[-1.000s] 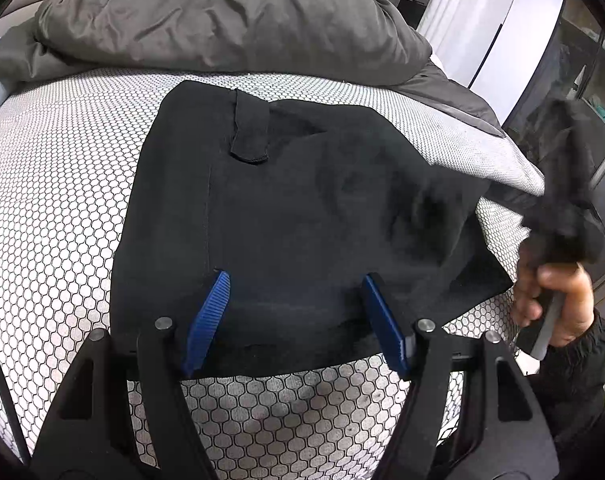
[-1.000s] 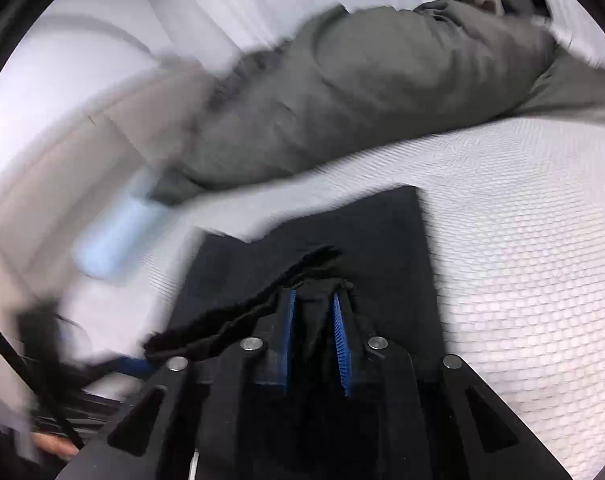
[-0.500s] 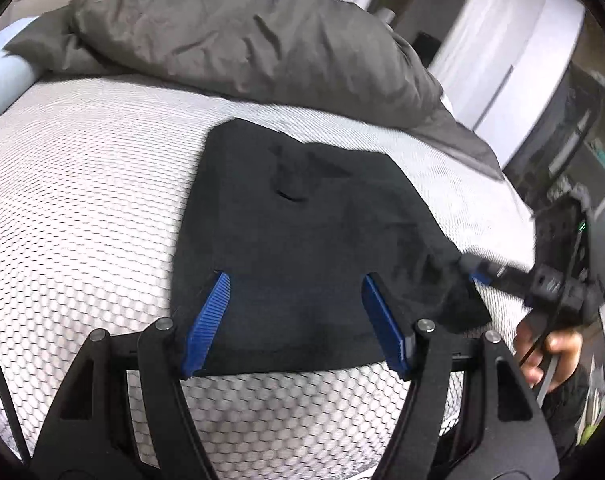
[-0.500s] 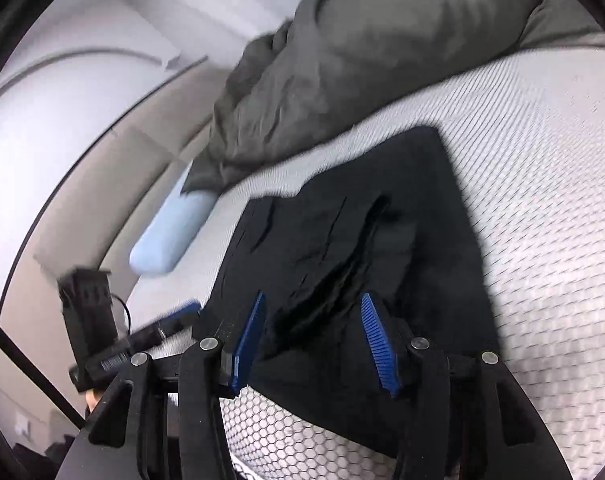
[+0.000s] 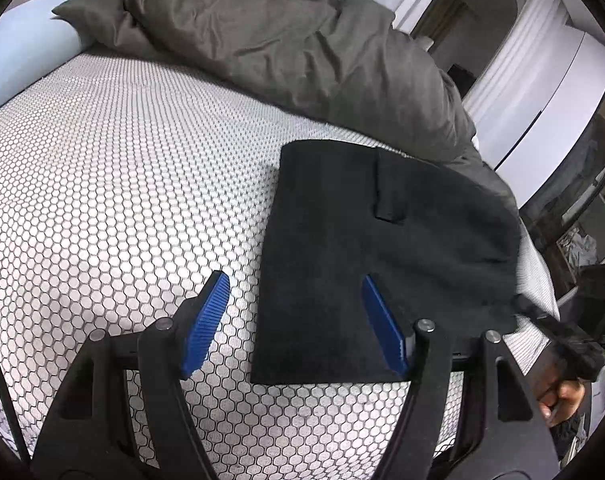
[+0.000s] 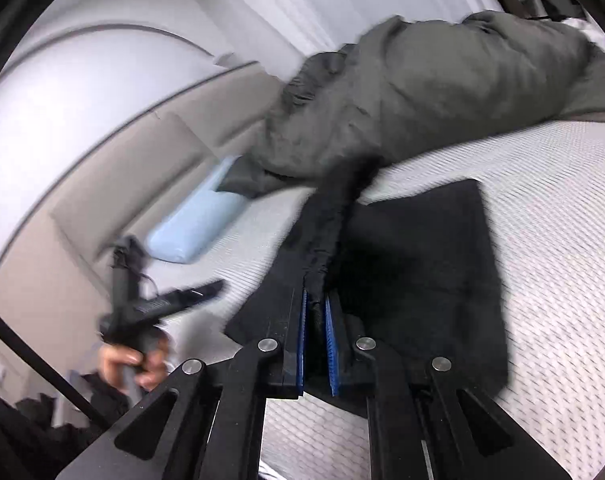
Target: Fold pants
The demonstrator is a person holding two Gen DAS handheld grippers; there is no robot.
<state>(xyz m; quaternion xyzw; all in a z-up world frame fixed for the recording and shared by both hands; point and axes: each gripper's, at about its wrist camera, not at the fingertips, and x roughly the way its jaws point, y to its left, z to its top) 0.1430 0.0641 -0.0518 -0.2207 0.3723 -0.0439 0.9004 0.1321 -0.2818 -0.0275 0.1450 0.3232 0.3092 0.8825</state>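
Note:
Black pants [image 5: 382,248] lie folded in a flat block on the hexagon-patterned bed cover [image 5: 122,200]. My left gripper [image 5: 294,320] is open and empty, low over the near left corner of the pants. My right gripper [image 6: 316,328] is shut on a bunched edge of the pants [image 6: 422,264] and lifts a strip of cloth above the block. In the left wrist view the right gripper [image 5: 558,340] shows at the pants' right corner. In the right wrist view the left gripper [image 6: 162,304] shows at the left, blurred.
A crumpled grey duvet [image 5: 302,40] lies along the far side of the bed, just behind the pants. A light blue pillow [image 6: 198,228] lies by the beige headboard [image 6: 102,168]. White wardrobe doors [image 5: 542,100] stand to the right.
My right gripper has shut on the pants' edge and lifted a strip of it; half a second ago it was open. My left gripper stayed open and shifted left of the pants.

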